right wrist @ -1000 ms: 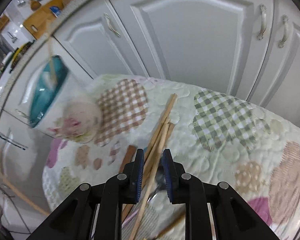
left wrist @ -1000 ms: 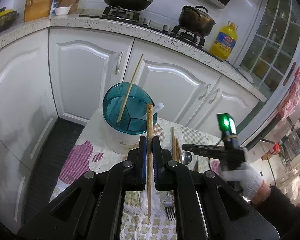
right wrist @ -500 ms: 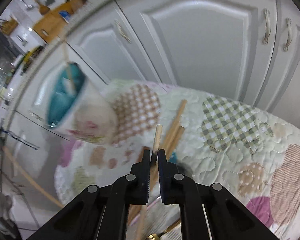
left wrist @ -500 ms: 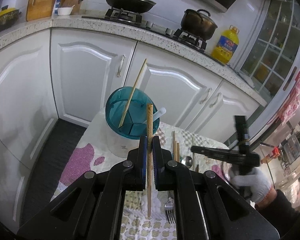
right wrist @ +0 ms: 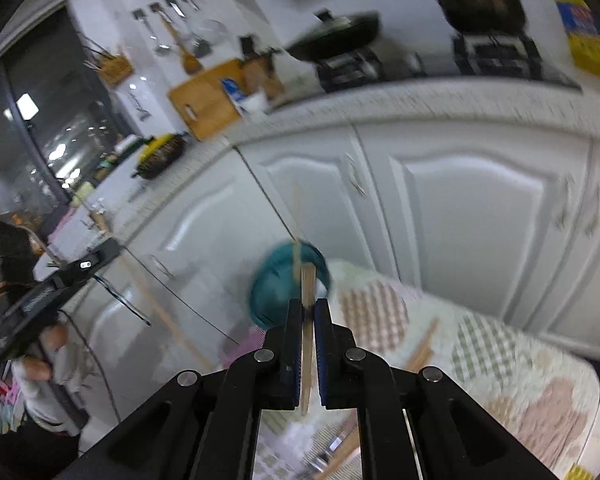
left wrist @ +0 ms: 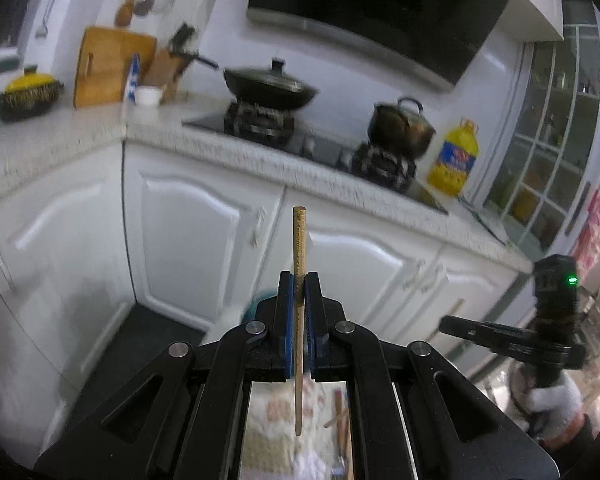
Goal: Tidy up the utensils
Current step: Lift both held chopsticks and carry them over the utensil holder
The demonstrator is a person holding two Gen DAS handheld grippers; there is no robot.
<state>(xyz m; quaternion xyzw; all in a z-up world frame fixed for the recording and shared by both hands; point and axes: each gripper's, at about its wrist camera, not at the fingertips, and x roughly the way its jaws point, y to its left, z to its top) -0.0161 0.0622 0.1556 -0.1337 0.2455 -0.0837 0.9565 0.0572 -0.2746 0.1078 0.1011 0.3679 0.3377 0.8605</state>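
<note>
Both tools pinch one chopstick each: left tool (left wrist: 299,280) on a chopstick (left wrist: 299,240), right tool (right wrist: 308,308) on a second chopstick (right wrist: 308,280). Step: carry to the teal holder (right wrist: 272,300) at the tabletop's (right wrist: 500,360) far left corner. Next: tip and drop them in. One stick already stands inside; loose chopsticks (right wrist: 422,350) remain on the cloth.

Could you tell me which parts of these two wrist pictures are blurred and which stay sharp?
Left wrist view: the black left gripper and its thin wooden chopstick are sharp; the counter is smeared. Right wrist view: blurrier; the teal-rimmed utensil holder is streaked.
</note>
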